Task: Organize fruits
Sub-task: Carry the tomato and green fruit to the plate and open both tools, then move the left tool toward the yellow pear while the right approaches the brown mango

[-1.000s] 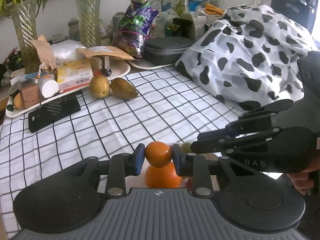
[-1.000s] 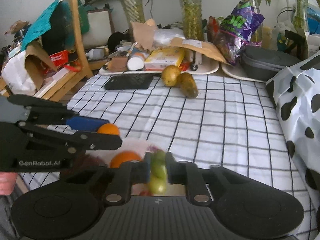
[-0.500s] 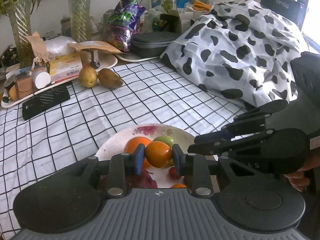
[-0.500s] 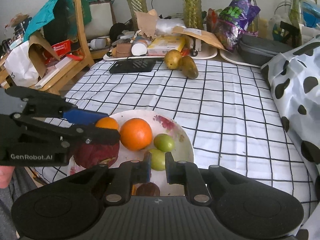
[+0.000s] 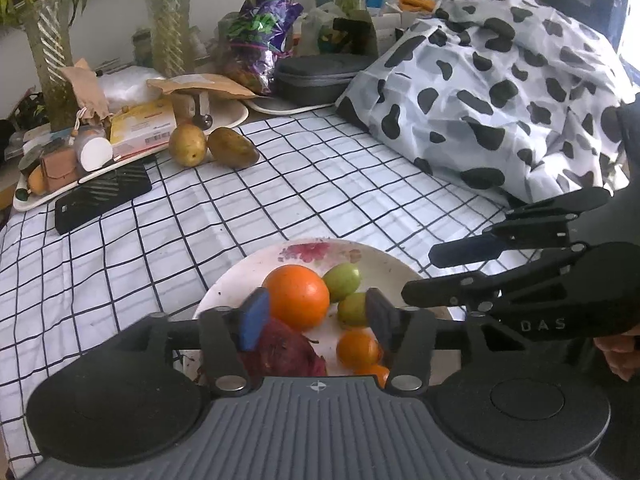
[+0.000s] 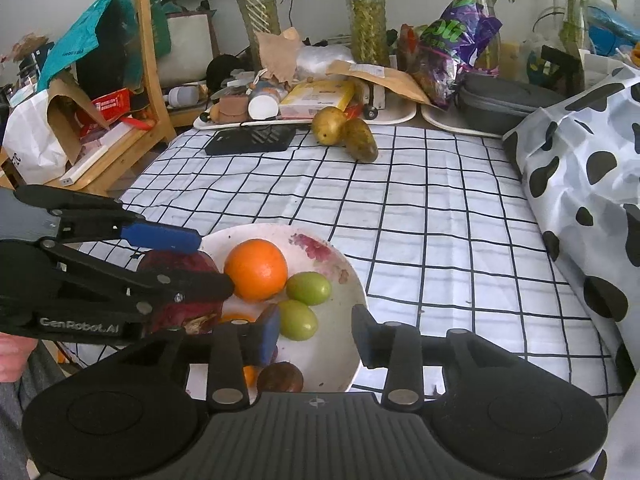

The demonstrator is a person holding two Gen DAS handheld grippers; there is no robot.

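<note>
A white flowered plate (image 5: 384,258) (image 6: 344,308) on the checked cloth holds a large orange (image 5: 298,296) (image 6: 256,269), two green fruits (image 5: 342,281) (image 6: 309,288), a dark red fruit (image 5: 286,350) (image 6: 180,268), small oranges (image 5: 357,348) and a brown fruit (image 6: 280,377). My left gripper (image 5: 316,322) is open and empty just above the plate's near side. My right gripper (image 6: 316,336) is open and empty over the plate's right part. Two yellow-green mangoes (image 5: 212,146) (image 6: 346,133) lie far back on the cloth.
A cluttered white tray (image 5: 132,160), a black phone (image 5: 102,196), vases, a grey case (image 5: 320,76) and a purple bag stand at the back. A cow-spotted cloth heap (image 5: 500,92) fills the right. A wooden chair (image 6: 132,120) stands at the left.
Both grippers pulled back and up from the plate and opened. The left let go of the small orange and the right let go of a green fruit; both fruits now lie on the plate.
</note>
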